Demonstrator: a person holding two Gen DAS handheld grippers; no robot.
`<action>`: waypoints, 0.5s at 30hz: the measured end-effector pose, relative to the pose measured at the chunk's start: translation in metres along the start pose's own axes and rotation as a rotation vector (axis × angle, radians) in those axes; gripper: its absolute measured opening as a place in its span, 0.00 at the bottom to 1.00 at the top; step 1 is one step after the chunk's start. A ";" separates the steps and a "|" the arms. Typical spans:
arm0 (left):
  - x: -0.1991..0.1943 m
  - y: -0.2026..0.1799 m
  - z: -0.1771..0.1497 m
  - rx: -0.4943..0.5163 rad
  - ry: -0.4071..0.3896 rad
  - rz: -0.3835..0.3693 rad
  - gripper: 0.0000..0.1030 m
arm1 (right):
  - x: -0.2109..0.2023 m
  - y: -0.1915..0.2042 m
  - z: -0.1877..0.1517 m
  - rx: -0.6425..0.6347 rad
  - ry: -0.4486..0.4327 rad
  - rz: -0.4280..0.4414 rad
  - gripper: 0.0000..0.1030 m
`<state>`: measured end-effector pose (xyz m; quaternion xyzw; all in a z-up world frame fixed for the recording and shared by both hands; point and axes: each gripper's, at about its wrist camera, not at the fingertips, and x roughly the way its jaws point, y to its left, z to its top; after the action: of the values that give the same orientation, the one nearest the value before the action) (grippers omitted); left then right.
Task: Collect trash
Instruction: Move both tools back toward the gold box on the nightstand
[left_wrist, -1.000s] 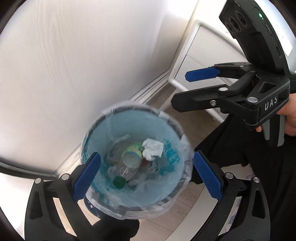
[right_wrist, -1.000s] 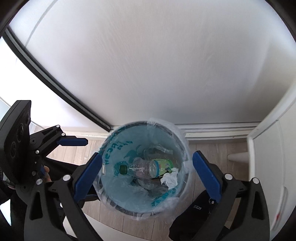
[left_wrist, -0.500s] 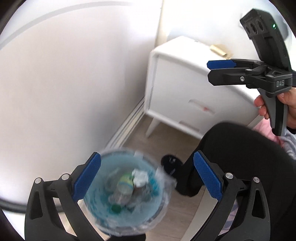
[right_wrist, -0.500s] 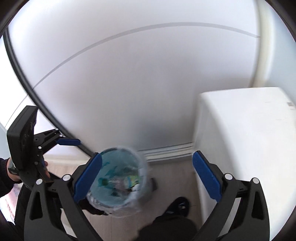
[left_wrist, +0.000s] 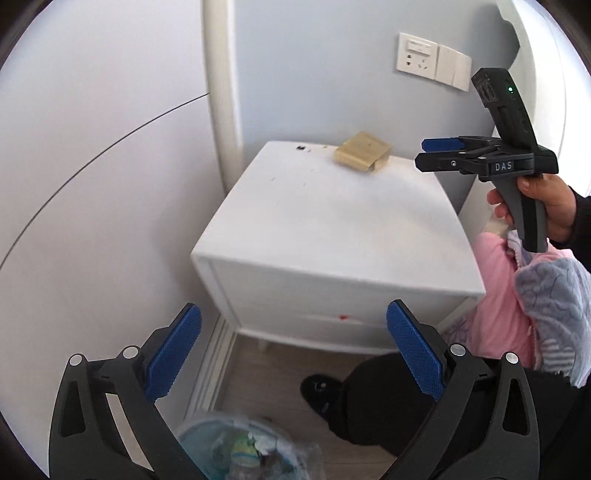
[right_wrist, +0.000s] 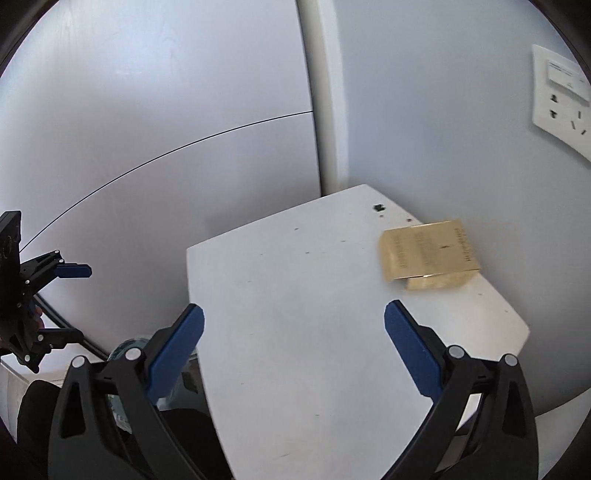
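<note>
A flat tan cardboard box (left_wrist: 362, 156) lies at the back of a white nightstand (left_wrist: 332, 229); it also shows in the right wrist view (right_wrist: 430, 254), with dark crumbs (right_wrist: 378, 208) near it. The lined trash bin (left_wrist: 243, 448), holding a bottle and tissue, stands on the floor at the bottom of the left wrist view; its rim peeks out in the right wrist view (right_wrist: 127, 345). My left gripper (left_wrist: 293, 349) is open and empty above the bin. My right gripper (right_wrist: 293, 349) is open and empty over the nightstand top, short of the box.
A wall socket (left_wrist: 417, 55) is above the nightstand. Pink and grey bedding (left_wrist: 532, 295) lies right of it. A white pipe (left_wrist: 221, 92) runs up the corner. A person's dark leg and shoe (left_wrist: 321, 391) are on the wood floor beside the bin.
Both grippers have lifted up and away from the bin and turned toward the nightstand. The bin has dropped to the frame's bottom edge. The nightstand top and box have come into view.
</note>
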<state>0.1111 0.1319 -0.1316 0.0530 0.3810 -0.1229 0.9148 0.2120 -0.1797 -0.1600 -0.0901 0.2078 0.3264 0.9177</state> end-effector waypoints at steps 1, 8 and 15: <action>0.005 -0.004 0.009 0.017 -0.005 -0.009 0.94 | -0.002 -0.008 0.000 0.003 -0.004 -0.011 0.93; 0.035 -0.038 0.073 0.146 -0.031 -0.080 0.94 | -0.014 -0.063 0.005 0.010 -0.016 -0.069 0.93; 0.085 -0.066 0.124 0.240 -0.036 -0.143 0.94 | 0.005 -0.102 0.005 0.049 0.009 -0.058 0.93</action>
<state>0.2365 0.0291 -0.1045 0.1326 0.3498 -0.2336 0.8975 0.2820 -0.2538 -0.1544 -0.0748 0.2172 0.2942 0.9277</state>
